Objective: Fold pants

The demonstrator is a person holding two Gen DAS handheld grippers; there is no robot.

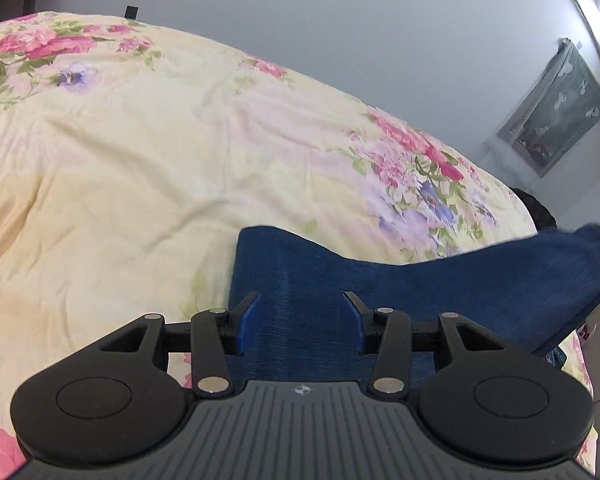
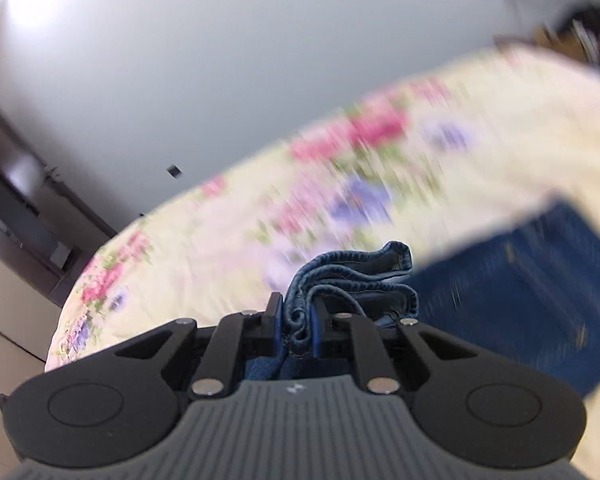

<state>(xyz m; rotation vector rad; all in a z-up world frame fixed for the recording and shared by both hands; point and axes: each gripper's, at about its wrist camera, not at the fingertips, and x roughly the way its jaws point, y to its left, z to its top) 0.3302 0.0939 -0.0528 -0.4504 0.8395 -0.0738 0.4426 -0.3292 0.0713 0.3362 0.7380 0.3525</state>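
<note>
Blue denim pants [image 1: 440,288] lie on a floral bedspread [image 1: 140,152], with part of them lifted to the right. My left gripper [image 1: 302,316] is open, its blue-padded fingers [image 1: 249,322] spread apart just above the flat denim. My right gripper [image 2: 296,326] is shut on a bunched hem of the pants [image 2: 352,276] and holds it above the bed. The rest of the pants [image 2: 532,292] hangs to the right in the blurred right wrist view.
The cream bedspread with pink and purple flowers [image 2: 340,168] covers the bed. A grey wall [image 1: 340,12] stands behind it, with a framed picture [image 1: 556,108] at the right. Dark furniture [image 2: 20,216] stands at the left of the right wrist view.
</note>
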